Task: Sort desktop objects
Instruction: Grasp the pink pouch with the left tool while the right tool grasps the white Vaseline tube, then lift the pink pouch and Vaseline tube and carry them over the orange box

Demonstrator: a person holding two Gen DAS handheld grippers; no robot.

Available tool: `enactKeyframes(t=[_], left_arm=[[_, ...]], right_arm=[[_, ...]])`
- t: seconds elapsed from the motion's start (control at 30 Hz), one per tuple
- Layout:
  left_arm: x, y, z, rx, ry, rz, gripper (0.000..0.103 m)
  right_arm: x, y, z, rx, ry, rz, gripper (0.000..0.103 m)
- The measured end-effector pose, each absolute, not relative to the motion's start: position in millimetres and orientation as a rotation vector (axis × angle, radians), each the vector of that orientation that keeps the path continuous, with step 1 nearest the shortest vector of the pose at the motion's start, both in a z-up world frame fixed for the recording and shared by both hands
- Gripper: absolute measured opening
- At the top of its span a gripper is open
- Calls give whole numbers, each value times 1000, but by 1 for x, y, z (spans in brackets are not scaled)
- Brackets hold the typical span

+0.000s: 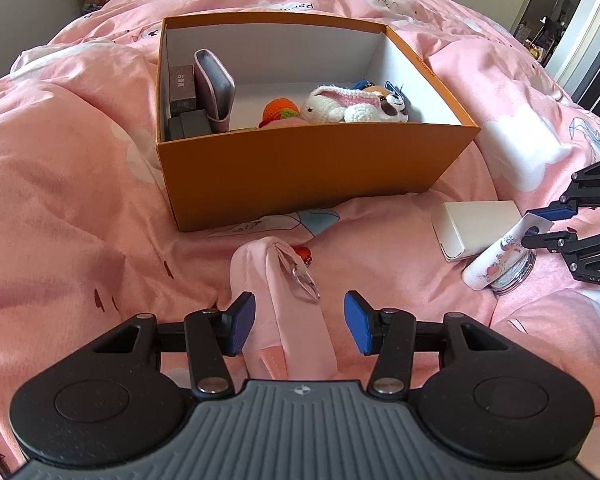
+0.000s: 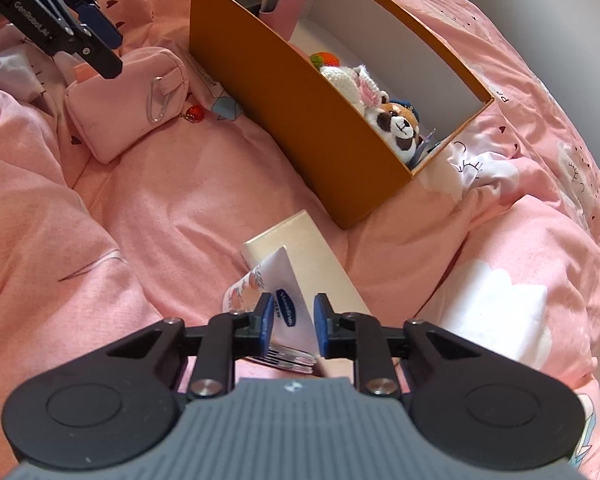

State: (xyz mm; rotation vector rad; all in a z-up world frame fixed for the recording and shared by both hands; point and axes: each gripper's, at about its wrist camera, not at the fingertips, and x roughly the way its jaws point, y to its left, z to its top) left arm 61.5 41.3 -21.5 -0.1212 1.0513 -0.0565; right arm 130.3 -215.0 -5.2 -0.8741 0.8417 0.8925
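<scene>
Over the pink bedding (image 2: 148,216), your right gripper (image 2: 290,322) pinches the lotion tube (image 2: 278,280) while your left gripper (image 1: 300,322) gapes wide around the pink pouch (image 1: 296,328).

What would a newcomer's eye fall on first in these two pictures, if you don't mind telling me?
Most likely the orange box in the middle of the pink bedspread, open-topped, with crocheted toys along its floor. Next, the right gripper, its blue fingers on either side of a white Vaseline tube that leans on a cream case. The left gripper hangs open over a pink pouch.
</scene>
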Motion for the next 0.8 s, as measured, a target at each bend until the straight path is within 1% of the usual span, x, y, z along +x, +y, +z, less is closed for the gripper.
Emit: enactKeyframes(t=[0.1, 0.17, 0.4, 0.53, 0.7, 0.8], left_arm=[[60, 43, -21, -117, 1045, -59, 58], [59, 46, -20, -115, 1039, -51, 58], [56, 69, -24, -182, 1052, 9, 58], [64, 75, -33, -234, 1084, -22, 61], [79, 75, -49, -280, 1130, -17, 61], [84, 74, -56, -297, 1156, -30, 60]], right_arm=[[123, -211, 4, -841, 844, 920, 5], [119, -208, 11, -811, 840, 931, 2], [123, -191, 36, -593, 833, 915, 2], [132, -175, 30, -495, 855, 860, 2], [150, -160, 20, -326, 877, 828, 2], [154, -151, 13, -302, 892, 828, 2]])
